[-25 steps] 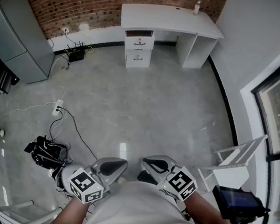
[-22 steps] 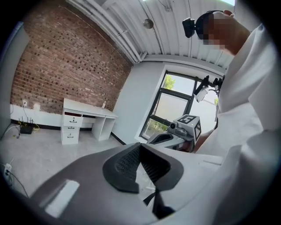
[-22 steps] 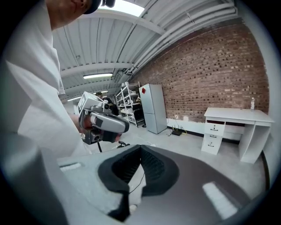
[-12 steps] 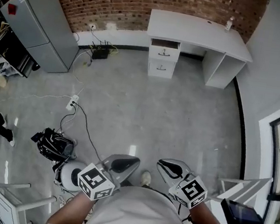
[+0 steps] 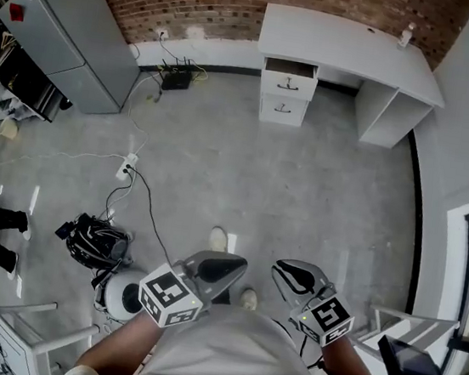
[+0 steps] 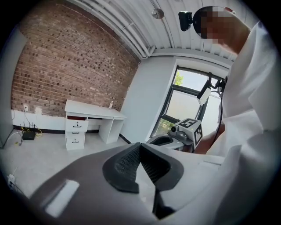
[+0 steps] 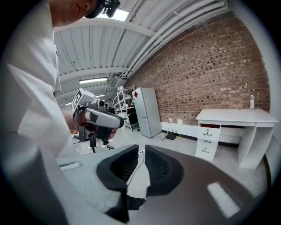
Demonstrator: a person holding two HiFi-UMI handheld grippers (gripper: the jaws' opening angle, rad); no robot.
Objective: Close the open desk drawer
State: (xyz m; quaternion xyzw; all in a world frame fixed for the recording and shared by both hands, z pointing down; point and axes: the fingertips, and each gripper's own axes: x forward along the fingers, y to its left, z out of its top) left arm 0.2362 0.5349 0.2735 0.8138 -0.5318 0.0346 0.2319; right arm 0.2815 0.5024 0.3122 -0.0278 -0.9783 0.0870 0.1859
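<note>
Your target, the top drawer point(image 5: 291, 67), sticks out of the white desk point(image 5: 356, 42) at 12 o'clock by the brick wall, well apart from you across the floor. Both grippers sit tucked near your body at 6 o'clock, prob. just carry posture since nothing's in reach: left gripper point(image 5: 226, 268) w/ jaws pinched together, empty; right gripper point(image 5: 289, 272) w/ only a narrow slit, also empty. Approach phase, I'd judge; mind the floor cable point(image 5: 142, 204) at 9 o'clock
</note>
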